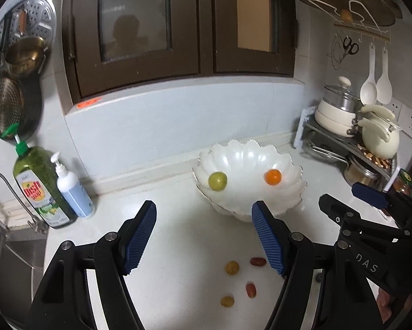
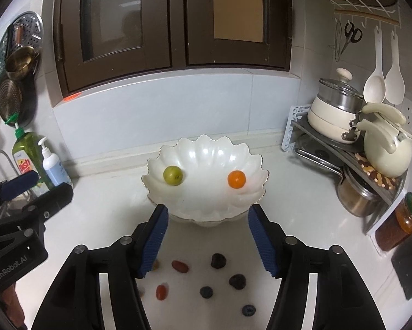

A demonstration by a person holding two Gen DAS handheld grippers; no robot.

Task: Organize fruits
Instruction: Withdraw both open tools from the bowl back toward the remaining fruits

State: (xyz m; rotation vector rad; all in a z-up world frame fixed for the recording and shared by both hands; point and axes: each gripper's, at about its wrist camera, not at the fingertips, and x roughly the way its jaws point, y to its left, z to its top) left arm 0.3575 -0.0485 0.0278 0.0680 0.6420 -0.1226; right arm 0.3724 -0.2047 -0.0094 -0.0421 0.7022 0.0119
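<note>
While we hold both tools over the white tabletop (image 2: 302, 192), the scalloped white bowl (image 2: 206, 154) stands ahead of them, close to the back wall. Inside the bowl a green fruit (image 2: 173, 175) rests on its left slope and an orange fruit (image 2: 236, 179) on its right slope, well apart from each other.

Our left tool (image 1: 206, 236) hangs in front of the bowl with its blue pads spread and nothing between them. On the tabletop on our side of the bowl, seen between the left tool's fingers, lie two yellowish fruits (image 1: 231, 267) and two reddish ones (image 1: 258, 261), loose and apart.

Our right tool (image 2: 207, 238) also hangs in front of the bowl, its pads spread and bare. On the tabletop nearer to us than the bowl, between the right tool's fingers, we see two reddish fruits (image 2: 180, 266), two dark purple ones (image 2: 218, 260) and two blueberries (image 2: 206, 292), none touching the tool.

Left of the bowl, by the sink, stand a green soap bottle (image 1: 38, 187) and a white pump bottle (image 1: 72, 189). Right of the bowl a corner rack (image 2: 343, 148) carries pots and a cream kettle (image 2: 386, 151).
</note>
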